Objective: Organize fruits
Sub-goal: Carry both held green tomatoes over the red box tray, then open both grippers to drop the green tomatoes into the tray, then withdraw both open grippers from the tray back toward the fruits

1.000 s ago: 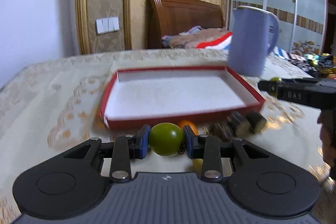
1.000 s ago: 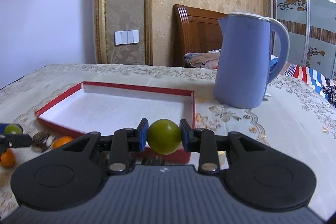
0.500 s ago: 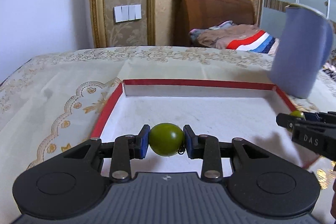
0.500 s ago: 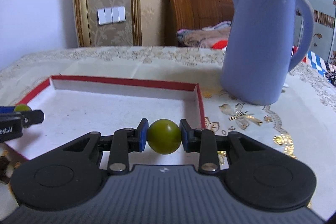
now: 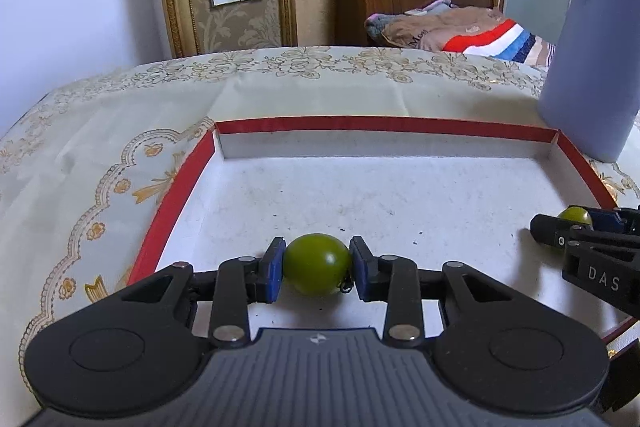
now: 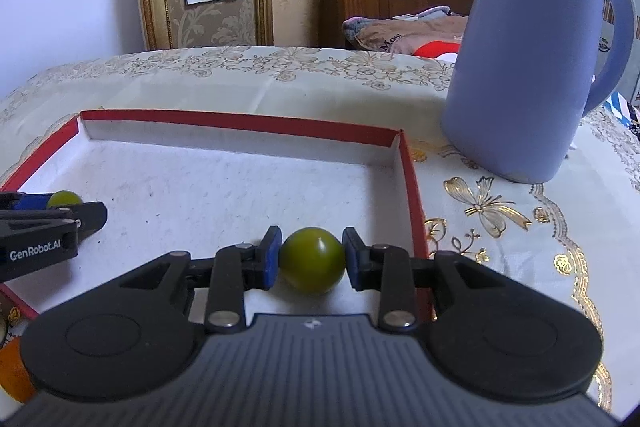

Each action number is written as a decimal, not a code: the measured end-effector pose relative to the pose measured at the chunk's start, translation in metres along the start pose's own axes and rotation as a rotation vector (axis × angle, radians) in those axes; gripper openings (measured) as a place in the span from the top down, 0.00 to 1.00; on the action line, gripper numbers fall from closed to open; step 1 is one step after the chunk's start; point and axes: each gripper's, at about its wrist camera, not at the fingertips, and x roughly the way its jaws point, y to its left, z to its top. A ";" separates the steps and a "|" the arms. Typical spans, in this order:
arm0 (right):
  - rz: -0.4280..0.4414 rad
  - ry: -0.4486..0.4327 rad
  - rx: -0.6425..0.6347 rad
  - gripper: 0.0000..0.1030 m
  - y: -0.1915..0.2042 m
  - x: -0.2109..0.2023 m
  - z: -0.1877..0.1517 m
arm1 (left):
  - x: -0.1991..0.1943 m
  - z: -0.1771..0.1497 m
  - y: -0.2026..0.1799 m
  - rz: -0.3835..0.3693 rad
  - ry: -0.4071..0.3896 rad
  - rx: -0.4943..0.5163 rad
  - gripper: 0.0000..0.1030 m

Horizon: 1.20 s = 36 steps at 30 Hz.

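Through the left wrist camera I am seeing my left gripper (image 5: 317, 270) clamping a small round green fruit (image 5: 317, 269) between its blue pads, both pads pressing on its sides. The fruit is hanging low over the white floor of the shallow red-rimmed cardboard tray (image 5: 176, 203), toward its near left part; I cannot tell whether it is touching the floor. At the right edge my right gripper (image 5: 568, 223) is poking in, mostly cut off by the frame, with a second small green fruit (image 5: 574, 215) showing only as a sliver between its tips. A tall lavender plastic kettle (image 5: 592, 67) is standing just beyond the tray's far right corner on the cream and gold embroidered tablecloth (image 5: 120, 131), its right side cropped off.

Through the right wrist camera I am seeing the right gripper (image 6: 311, 261) squeezing the second small green fruit (image 6: 311, 259), pads tight on both sides, low over the tray floor close to the red right wall (image 6: 412, 187). The left gripper (image 6: 76, 211) is reaching in from the left edge, its body cut off, and the first fruit (image 6: 64, 198) is half hidden behind its black finger. At the bottom left, outside the tray, an orange round thing (image 6: 12, 375) is peeking out, mostly covered by my gripper's body. The kettle (image 6: 520, 59) is standing whole here, handle to the right.
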 end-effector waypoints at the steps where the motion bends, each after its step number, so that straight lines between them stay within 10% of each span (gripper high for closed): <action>1: 0.000 0.000 -0.002 0.69 0.000 0.000 0.000 | 0.000 0.000 0.000 0.001 -0.002 0.004 0.67; 7: 0.006 -0.029 0.017 0.43 -0.003 -0.006 0.000 | -0.007 -0.001 -0.001 0.015 -0.036 0.016 0.58; 10: 0.015 -0.051 0.028 0.43 -0.005 -0.013 0.001 | -0.019 -0.002 0.000 0.000 -0.093 0.005 0.40; 22: 0.034 -0.176 0.093 0.29 -0.016 -0.072 -0.021 | -0.096 -0.037 0.031 0.030 -0.322 -0.084 0.27; 36: 0.067 -0.213 0.160 0.07 -0.038 -0.142 -0.105 | -0.170 -0.122 0.084 -0.053 -0.307 -0.183 0.27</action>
